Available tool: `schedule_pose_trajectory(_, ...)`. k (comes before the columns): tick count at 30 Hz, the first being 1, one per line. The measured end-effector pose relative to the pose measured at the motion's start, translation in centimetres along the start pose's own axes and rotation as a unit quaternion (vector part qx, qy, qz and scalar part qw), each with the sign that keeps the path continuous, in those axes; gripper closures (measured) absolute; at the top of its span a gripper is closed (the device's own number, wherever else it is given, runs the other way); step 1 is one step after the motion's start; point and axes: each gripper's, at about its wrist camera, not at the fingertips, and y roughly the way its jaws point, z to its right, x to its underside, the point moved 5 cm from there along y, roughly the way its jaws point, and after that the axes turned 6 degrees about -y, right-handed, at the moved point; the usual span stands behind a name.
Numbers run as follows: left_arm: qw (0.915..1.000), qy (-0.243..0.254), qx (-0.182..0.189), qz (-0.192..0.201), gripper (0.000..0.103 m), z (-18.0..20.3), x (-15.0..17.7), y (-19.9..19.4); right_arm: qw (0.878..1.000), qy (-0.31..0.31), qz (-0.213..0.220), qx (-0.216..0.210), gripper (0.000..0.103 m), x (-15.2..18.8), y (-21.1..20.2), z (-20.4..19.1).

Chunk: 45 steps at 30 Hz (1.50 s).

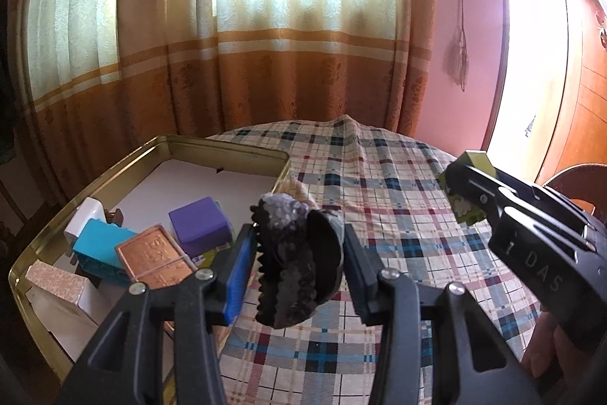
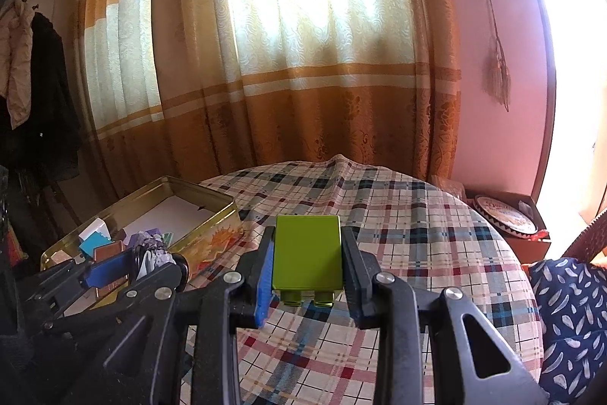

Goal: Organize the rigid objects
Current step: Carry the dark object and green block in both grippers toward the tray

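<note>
Both hands are loaded right now. The left gripper is clamped on a dark clip, some lumpy black thing with toothed edges and a greyish top, held up over the near-left part of the worktop, just right of the tin. The right gripper is closed tight on a green box, held above the middle of the plaid cloth, well apart from the tin.

My guess is that both are headed for the gold tin on the left, since that's where the sorted stuff sits. The near end is already crowded: a purple cube, a teal box, a copper tin, a white box and a pinkish glittery box all bunched together. The far half of the tin looks bare, so I'd aim there instead of stacking on the pile.

For the clip I'd swing left over the rim, keep it high enough to clear the wall and the purple cube, lower it, then let go. It's an odd shape, so it could roll or tip once released.

Main thing in the way is the other gripper: the two sit near each other, so I'd go one at a time, left first. The cloth has a raised fold at the far edge, but that's out of the path.
</note>
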Motion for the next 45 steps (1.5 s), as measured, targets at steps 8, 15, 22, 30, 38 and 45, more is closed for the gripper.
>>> schedule_pose_trajectory(8,0.9999,-0.009,-0.002,0.01,0.059,-0.8,-0.1,-0.3,1.0,-0.017,0.012,-0.009,0.069,-0.1,-0.5,-1.5)
schedule_pose_trajectory(15,0.9997,-0.015,-0.003,0.017,0.059,-1.5,0.1,-0.9,1.0,-0.015,0.015,-0.012,0.069,-0.2,-0.7,-1.9)
schedule_pose_trajectory(22,0.9995,-0.021,-0.007,0.02,0.059,-2.0,0.2,-1.2,0.999,-0.022,0.02,-0.018,0.069,-0.2,-1.1,-2.7)
schedule_pose_trajectory(30,0.9993,-0.021,-0.009,0.03,0.059,-2.2,0.2,-1.6,0.999,-0.033,0.02,-0.031,0.069,0.1,-1.2,-4.1)
schedule_pose_trajectory(38,0.9988,-0.025,-0.012,0.041,0.059,-2.9,0.1,-2.2,0.999,-0.036,0.026,-0.03,0.069,0.1,-1.5,-4.3)
schedule_pose_trajectory(45,0.9986,-0.02,-0.013,0.048,0.059,-2.8,0.0,-2.6,0.998,-0.041,0.029,-0.031,0.069,0.2,-1.6,-4.7)
